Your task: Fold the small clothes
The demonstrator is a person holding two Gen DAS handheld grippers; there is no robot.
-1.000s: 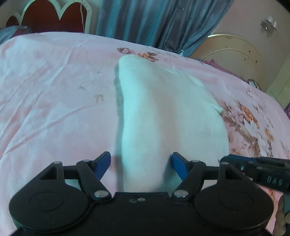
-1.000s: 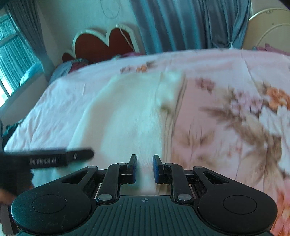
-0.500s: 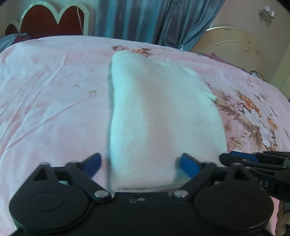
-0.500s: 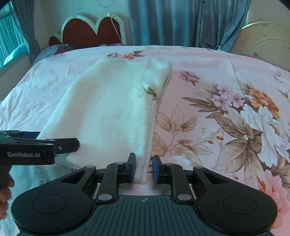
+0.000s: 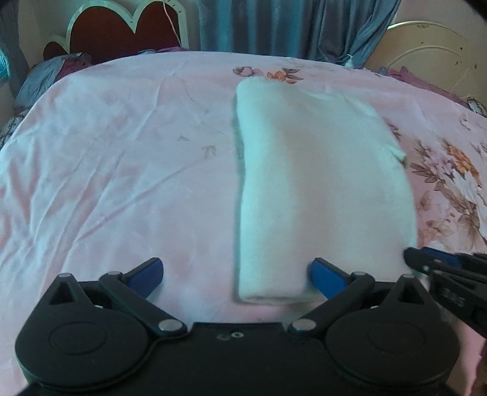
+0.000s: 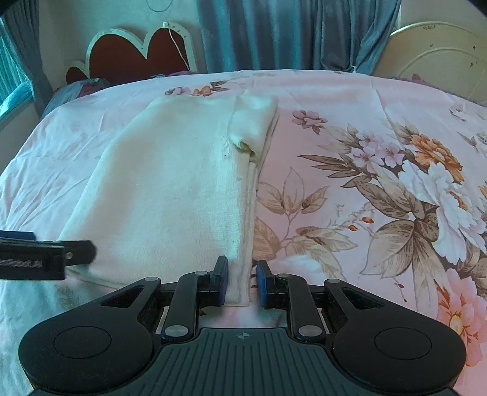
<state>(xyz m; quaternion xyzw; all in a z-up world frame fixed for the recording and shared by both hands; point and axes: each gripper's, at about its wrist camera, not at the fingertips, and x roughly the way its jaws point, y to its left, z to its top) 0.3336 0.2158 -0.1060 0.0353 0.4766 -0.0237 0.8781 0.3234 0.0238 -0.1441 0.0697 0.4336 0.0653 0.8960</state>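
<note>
A white garment (image 5: 319, 182), folded into a long strip, lies on the pink floral bedsheet (image 5: 121, 182). My left gripper (image 5: 236, 272) stands wide open just above its near left corner; neither blue pad touches the cloth. In the right wrist view the same garment (image 6: 170, 189) shows a small folded sleeve near its far right edge. My right gripper (image 6: 242, 274) is narrowed on the garment's near right edge, and the layered hem sits between its pads. A finger (image 6: 76, 252) of the left gripper shows at that view's left edge.
A red heart-shaped headboard (image 5: 121, 33) and blue curtains (image 5: 274, 24) stand behind the bed. A cream round bed frame (image 5: 432, 58) is at the back right. Crumpled cloth (image 5: 45, 76) lies at the bed's far left. Bare sheet spreads to the left of the garment.
The left gripper's jaws spread from around the garment's near end to fully wide, and it drew back and up. The right gripper's jaws kept their narrow gap on the hem.
</note>
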